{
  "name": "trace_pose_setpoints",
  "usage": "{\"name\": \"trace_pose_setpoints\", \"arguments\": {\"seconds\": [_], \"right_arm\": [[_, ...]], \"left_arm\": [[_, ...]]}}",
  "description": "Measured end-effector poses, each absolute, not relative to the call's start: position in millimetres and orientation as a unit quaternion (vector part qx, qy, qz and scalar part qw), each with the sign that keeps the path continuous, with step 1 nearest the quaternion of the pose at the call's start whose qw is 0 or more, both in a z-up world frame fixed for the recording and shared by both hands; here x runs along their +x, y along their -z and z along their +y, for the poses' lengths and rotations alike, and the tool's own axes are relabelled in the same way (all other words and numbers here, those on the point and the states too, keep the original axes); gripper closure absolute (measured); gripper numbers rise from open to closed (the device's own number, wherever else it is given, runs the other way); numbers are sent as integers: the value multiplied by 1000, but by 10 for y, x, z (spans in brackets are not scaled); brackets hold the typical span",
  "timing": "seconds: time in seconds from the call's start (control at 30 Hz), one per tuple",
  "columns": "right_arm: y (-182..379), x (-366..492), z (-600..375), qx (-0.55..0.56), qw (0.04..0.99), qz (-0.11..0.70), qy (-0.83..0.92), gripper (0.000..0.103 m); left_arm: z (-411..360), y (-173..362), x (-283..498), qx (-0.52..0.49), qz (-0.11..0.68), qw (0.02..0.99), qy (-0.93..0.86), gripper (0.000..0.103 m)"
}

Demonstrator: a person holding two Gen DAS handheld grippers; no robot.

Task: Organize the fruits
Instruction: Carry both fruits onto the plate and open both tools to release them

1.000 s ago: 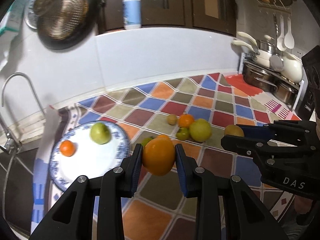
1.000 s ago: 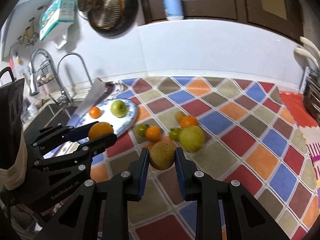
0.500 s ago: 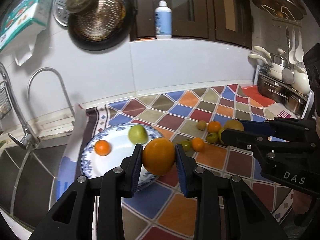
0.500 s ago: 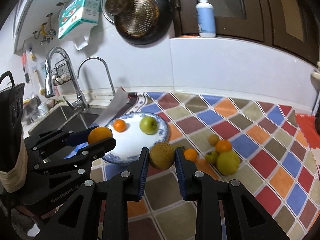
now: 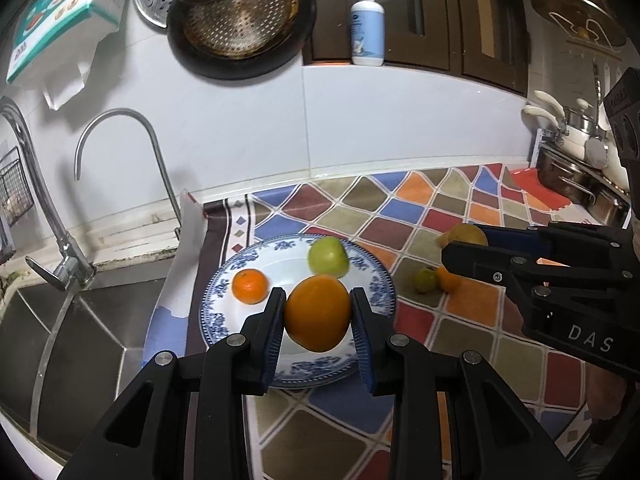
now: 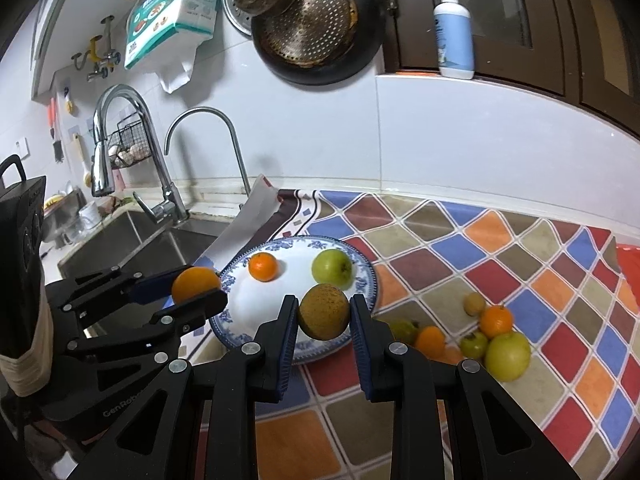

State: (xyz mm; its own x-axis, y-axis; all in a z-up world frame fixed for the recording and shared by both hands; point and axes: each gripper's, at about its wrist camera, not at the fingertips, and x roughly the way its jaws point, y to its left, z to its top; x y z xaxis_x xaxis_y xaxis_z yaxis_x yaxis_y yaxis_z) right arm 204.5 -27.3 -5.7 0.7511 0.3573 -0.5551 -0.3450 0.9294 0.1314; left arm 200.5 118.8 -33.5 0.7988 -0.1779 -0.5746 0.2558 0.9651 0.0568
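Observation:
My left gripper [image 5: 318, 314] is shut on a large orange [image 5: 317, 312], held above the near part of a blue-and-white plate [image 5: 224, 280]. My right gripper [image 6: 323, 314] is shut on a brownish-yellow round fruit [image 6: 323, 311], over the same plate's [image 6: 360, 264] near right rim. On the plate lie a small tangerine [image 6: 263, 266] and a green apple [image 6: 332, 267]. Loose fruit remains on the patterned cloth to the right: a big yellow-green fruit [image 6: 507, 355], an orange [image 6: 496, 319], a small tan fruit [image 6: 474, 303] and small green ones [image 6: 473, 345]. In the right wrist view the left gripper [image 6: 196, 290] with its orange appears at the left.
A steel sink [image 6: 132, 240] with two taps [image 6: 160, 184] lies left of the plate. Pans [image 6: 316, 28] hang on the white wall, a pump bottle [image 6: 454, 28] stands on a ledge. Pots and utensils [image 5: 576, 168] crowd the far right. The chequered cloth [image 6: 500, 248] covers the counter.
Both grippers, each keeping its fruit, have travelled left from the loose fruit pile to over the plate. The sink and taps have come into view.

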Motion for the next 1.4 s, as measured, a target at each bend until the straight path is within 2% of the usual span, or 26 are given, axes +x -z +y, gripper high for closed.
{"name": "trace_pose_setpoints", "arguments": {"seconds": [0.77,1.23,1.4], "right_arm": [[644,2957,88,-3,907,377,-189,76],[886,3187,141,4,895,403,-190,76],[879,3188,127,13,894,405,-191,71]], "left_arm": [[1442,945,2830,65,373,920,103,71],[1427,1152,3017,78,396,910,94,71],[1433,1097,3007,78,388,914,91,59]]}}
